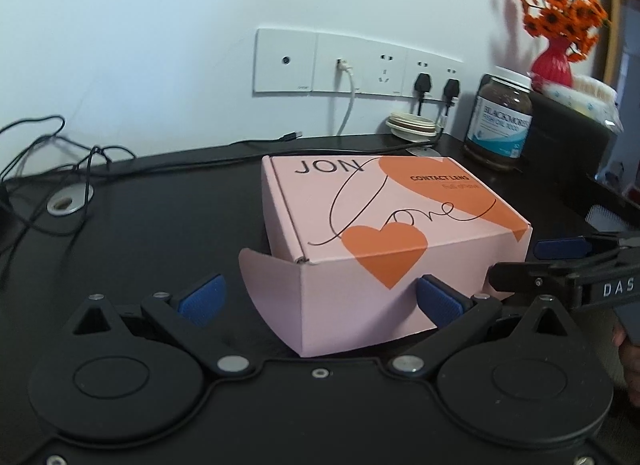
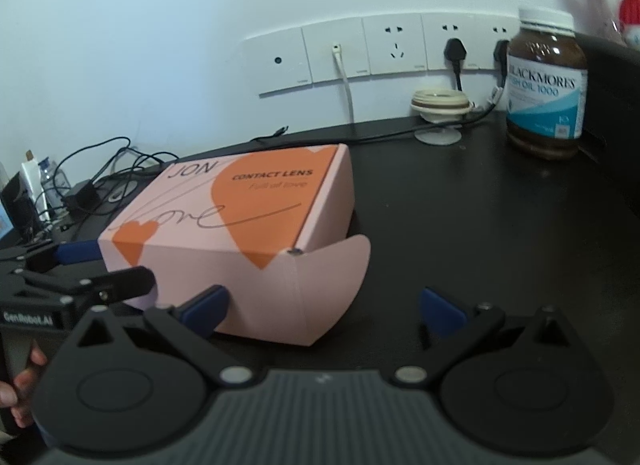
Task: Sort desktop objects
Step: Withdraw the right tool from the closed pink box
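Note:
A pink cardboard box [image 1: 384, 225] with orange hearts and "CONTACT LENS" print sits closed on the black desk [image 1: 160, 225]. A rounded side flap [image 1: 264, 289] sticks out at its near left corner. My left gripper [image 1: 320, 301] is open, and that near corner lies between its blue pads [image 1: 202, 299]. In the right wrist view the same box [image 2: 240, 225] shows another flap [image 2: 348, 265] at its right corner. My right gripper [image 2: 324, 311] is open around that corner. Each gripper shows at the box's side in the other view: the right gripper [image 1: 520, 263] and the left gripper [image 2: 120, 265].
A brown fish oil bottle [image 2: 546, 89] stands at the back right beside a tall black box [image 1: 568, 133]. A stack of cream lids [image 1: 412, 125] sits under the wall sockets [image 1: 360, 65]. Black cables [image 1: 60, 161] and a desk grommet [image 1: 68, 203] lie at the left. A red vase of orange flowers [image 1: 554, 61] stands far right.

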A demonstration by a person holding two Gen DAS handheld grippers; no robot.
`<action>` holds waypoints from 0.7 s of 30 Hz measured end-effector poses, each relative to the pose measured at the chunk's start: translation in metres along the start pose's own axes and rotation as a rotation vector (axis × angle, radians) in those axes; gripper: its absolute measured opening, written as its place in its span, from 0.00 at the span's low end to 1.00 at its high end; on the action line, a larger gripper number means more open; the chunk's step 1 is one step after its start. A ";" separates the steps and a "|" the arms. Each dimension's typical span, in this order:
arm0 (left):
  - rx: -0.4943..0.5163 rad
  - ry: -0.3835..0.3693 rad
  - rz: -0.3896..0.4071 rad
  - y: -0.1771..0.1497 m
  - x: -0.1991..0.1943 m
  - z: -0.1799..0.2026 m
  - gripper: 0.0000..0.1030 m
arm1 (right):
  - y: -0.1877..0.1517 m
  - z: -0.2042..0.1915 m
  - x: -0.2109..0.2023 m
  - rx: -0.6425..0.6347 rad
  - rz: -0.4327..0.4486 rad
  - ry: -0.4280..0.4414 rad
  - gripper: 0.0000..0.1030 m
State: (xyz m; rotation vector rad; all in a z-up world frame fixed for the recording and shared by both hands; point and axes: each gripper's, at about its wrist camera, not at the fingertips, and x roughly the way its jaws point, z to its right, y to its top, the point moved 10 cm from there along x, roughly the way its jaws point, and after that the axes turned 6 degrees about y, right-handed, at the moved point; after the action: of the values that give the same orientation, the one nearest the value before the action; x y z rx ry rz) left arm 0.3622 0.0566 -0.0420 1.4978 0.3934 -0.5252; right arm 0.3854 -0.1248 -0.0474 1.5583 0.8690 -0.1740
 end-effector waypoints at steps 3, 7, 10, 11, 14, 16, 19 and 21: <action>0.003 0.014 0.005 0.001 0.002 0.000 1.00 | 0.004 0.002 0.003 -0.005 0.004 -0.015 0.99; 0.006 0.023 0.014 0.004 0.004 0.000 1.00 | 0.005 0.005 0.006 0.014 0.010 -0.018 0.99; -0.008 0.024 0.020 0.006 0.006 -0.002 1.00 | 0.005 0.007 0.008 0.030 0.014 -0.017 0.99; -0.012 0.026 0.021 0.007 0.007 -0.002 1.00 | 0.005 0.007 0.009 0.035 0.014 -0.020 0.99; -0.013 0.046 0.028 0.010 0.010 -0.004 1.00 | 0.005 0.009 0.013 0.051 0.014 -0.028 0.99; -0.012 0.063 0.039 0.013 0.011 -0.005 1.00 | 0.006 0.009 0.015 0.064 0.014 -0.029 0.99; -0.022 0.082 0.043 0.016 0.013 -0.008 1.00 | 0.007 0.009 0.017 0.078 0.019 -0.033 0.99; -0.028 0.091 0.039 0.016 0.014 -0.010 1.00 | 0.009 0.009 0.018 0.079 0.030 -0.045 0.99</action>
State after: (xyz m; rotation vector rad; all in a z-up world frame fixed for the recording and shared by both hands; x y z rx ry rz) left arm 0.3835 0.0656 -0.0371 1.5033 0.4401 -0.4207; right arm 0.4066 -0.1253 -0.0526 1.6343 0.8117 -0.2231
